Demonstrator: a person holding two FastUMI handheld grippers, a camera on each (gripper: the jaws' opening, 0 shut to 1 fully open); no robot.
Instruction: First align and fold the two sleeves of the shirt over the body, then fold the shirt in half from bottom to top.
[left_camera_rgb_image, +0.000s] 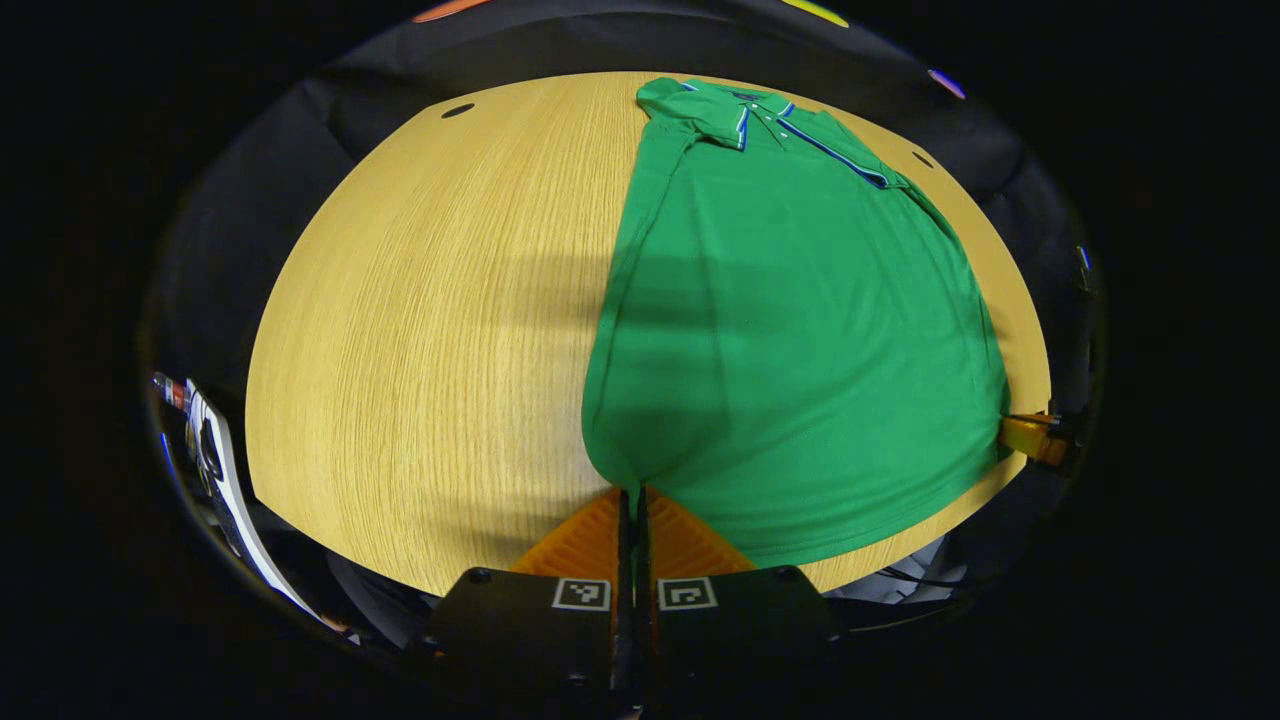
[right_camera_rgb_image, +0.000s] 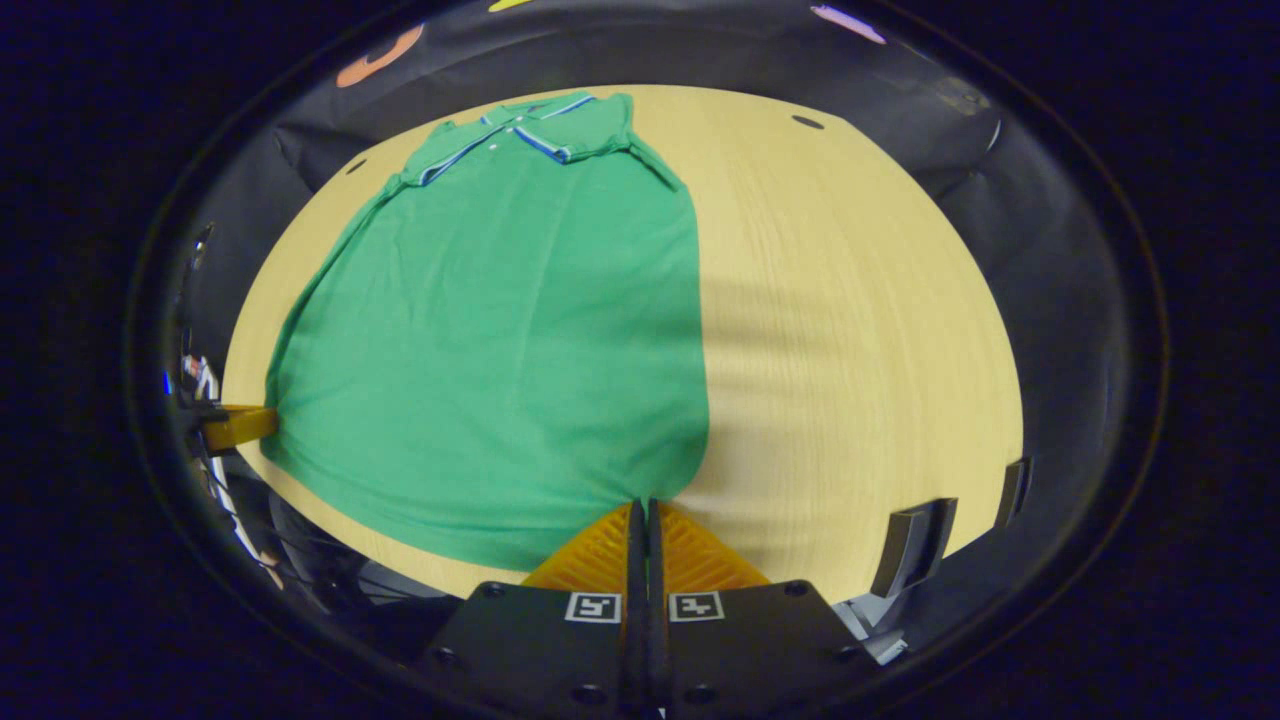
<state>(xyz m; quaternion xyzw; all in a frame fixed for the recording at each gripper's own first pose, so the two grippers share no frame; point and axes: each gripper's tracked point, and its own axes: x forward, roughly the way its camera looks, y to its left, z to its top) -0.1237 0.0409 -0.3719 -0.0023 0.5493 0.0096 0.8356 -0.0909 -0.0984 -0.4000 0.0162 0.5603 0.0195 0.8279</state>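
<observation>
Left hand-held gripper (left_camera_rgb_image: 630, 492): its two fingers are lying pressed together at the near edge of the bench, closing on the bottom-left corner of the shirt's hem; it is also showing at the left edge of the right gripper view (right_camera_rgb_image: 240, 427), touching the same corner.

Right hand-held gripper (right_camera_rgb_image: 640, 505): its two fingers are likewise lying pressed together, pinching the opposite bottom corner of the hem; in the left gripper view it is showing far off at the right edge (left_camera_rgb_image: 1030, 437), meeting the cloth there.

Shirt (left_camera_rgb_image: 790, 330): a green polo is lying flat and face up on the bench, collar at the far end and hem toward the near edge; the body is narrowing toward the shoulders, and both sleeves are sitting folded in over the body.

Collar (right_camera_rgb_image: 545, 125): green with blue and white trim, lying open at the top of the shirt, near the far edge of the bench.

Hem: running between the two grippers along the near edge of the bench, sagging a little in the middle.

Bench (left_camera_rgb_image: 420, 330): pale wood grain, carrying the shirt; shadows are falling across its middle and across the cloth.

Grommet holes (left_camera_rgb_image: 457, 110): small dark ovals are sitting near the far corners of the bench.
</observation>
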